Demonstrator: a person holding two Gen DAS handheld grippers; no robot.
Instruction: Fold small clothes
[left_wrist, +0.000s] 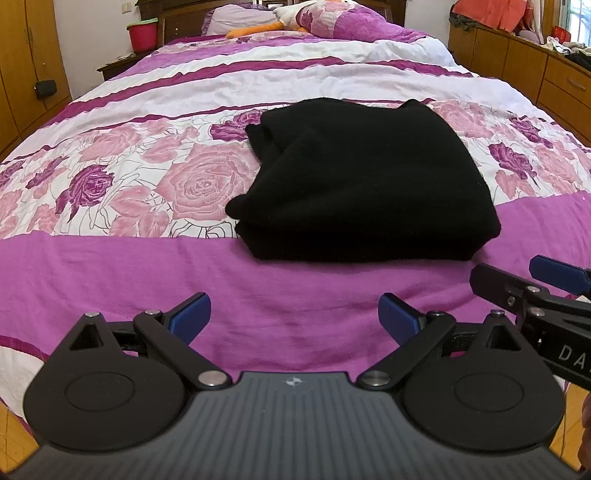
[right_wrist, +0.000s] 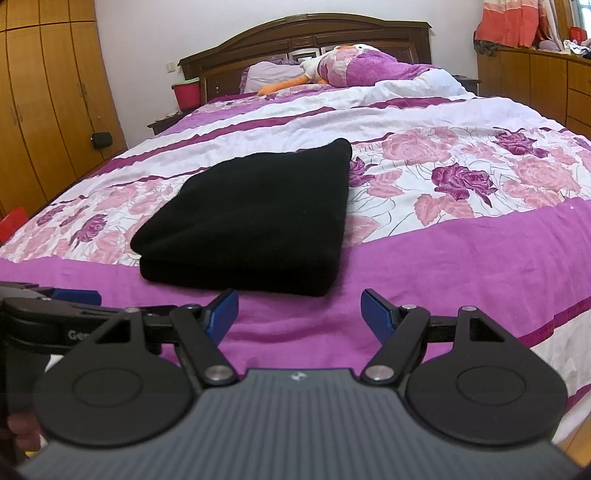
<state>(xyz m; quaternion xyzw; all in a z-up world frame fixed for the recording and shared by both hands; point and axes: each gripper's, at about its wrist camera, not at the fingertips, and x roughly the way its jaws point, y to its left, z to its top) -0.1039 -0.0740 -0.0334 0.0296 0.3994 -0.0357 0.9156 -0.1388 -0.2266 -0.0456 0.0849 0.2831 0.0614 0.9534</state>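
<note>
A black garment (left_wrist: 354, 181) lies folded into a thick, roughly square stack on the bed, sitting where the plain purple band of the bedspread (left_wrist: 110, 273) meets the strip printed with pink roses. Its nearest edge faces the two grippers. The left gripper (left_wrist: 294, 314) hovers just short of that edge, jaws spread apart with nothing between them, blue pads facing each other. The right gripper (right_wrist: 299, 312) sits beside it, also close to the stack's front edge, jaws likewise apart and empty. Farther up the bed a plush toy (right_wrist: 314, 70) rests by the wooden headboard (right_wrist: 303, 33). A red bucket (right_wrist: 186, 94) stands beside the bed.
</note>
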